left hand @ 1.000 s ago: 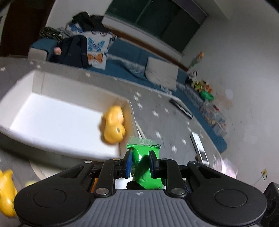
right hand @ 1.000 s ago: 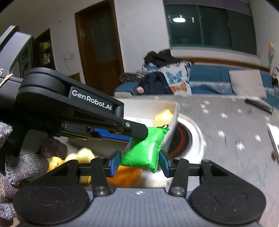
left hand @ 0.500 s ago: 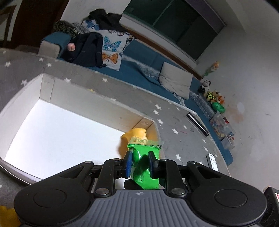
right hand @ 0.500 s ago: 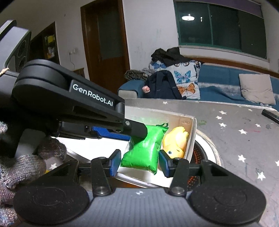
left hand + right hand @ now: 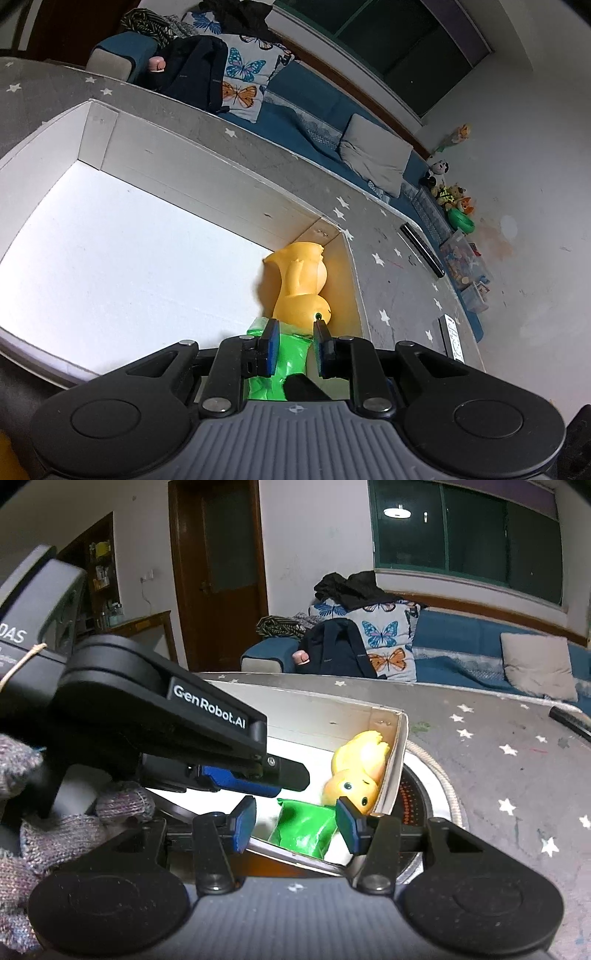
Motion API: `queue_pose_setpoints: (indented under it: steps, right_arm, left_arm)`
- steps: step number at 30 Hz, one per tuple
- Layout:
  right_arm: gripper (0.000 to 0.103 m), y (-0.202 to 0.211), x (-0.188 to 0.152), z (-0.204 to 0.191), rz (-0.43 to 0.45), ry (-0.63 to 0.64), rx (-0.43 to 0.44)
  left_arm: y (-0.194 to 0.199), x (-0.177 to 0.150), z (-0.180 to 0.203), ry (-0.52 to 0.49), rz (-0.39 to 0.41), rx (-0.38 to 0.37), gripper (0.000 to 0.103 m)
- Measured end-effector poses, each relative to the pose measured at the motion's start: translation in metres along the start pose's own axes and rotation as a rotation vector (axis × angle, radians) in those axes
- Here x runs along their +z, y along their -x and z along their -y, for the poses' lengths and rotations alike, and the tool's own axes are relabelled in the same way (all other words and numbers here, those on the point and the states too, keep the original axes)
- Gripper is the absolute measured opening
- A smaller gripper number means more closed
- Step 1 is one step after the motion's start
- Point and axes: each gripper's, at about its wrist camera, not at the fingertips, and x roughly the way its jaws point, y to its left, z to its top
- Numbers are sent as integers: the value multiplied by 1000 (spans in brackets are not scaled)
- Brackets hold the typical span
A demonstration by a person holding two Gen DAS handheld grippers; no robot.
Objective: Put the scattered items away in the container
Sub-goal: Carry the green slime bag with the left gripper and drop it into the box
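Note:
A white cardboard box (image 5: 199, 173) lies open on the grey star-patterned table. A yellow rubber duck (image 5: 299, 284) lies in its right corner; it also shows in the right wrist view (image 5: 354, 775). A green packet (image 5: 303, 827) lies in the box beside the duck, also visible in the left wrist view (image 5: 288, 362). My left gripper (image 5: 294, 347) hovers over the packet with its jaws spread a little wider than it. My right gripper (image 5: 295, 823) is open wide at the box's near edge, the packet below and between its fingers. The left gripper's body (image 5: 166, 723) crosses the right wrist view.
A round burner ring (image 5: 417, 794) sits in the table right of the box. A black remote (image 5: 421, 249) and a white card (image 5: 452, 338) lie on the table to the right. Another yellow toy (image 5: 7, 454) shows at the lower left edge. A blue sofa stands behind.
Both grippers carried the green packet over the box, then the jaws spread and the packet dropped into the box beside the duck. The duck settled in the right corner.

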Motion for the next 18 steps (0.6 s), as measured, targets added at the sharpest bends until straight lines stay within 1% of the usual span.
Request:
queue_pose_setpoints:
  steps: [8, 15, 18]
  right_arm:
    - [49, 29, -8, -3, 37, -13, 11]
    - [51, 49, -21, -6, 46, -32, 24]
    - [58, 55, -28, -7, 42, -51, 29]
  left_arm:
    - [16, -9, 8, -32, 19, -8, 21]
    - [36, -22, 12, -55, 50, -6, 21]
    - [46, -28, 13, -63, 65, -5, 21]
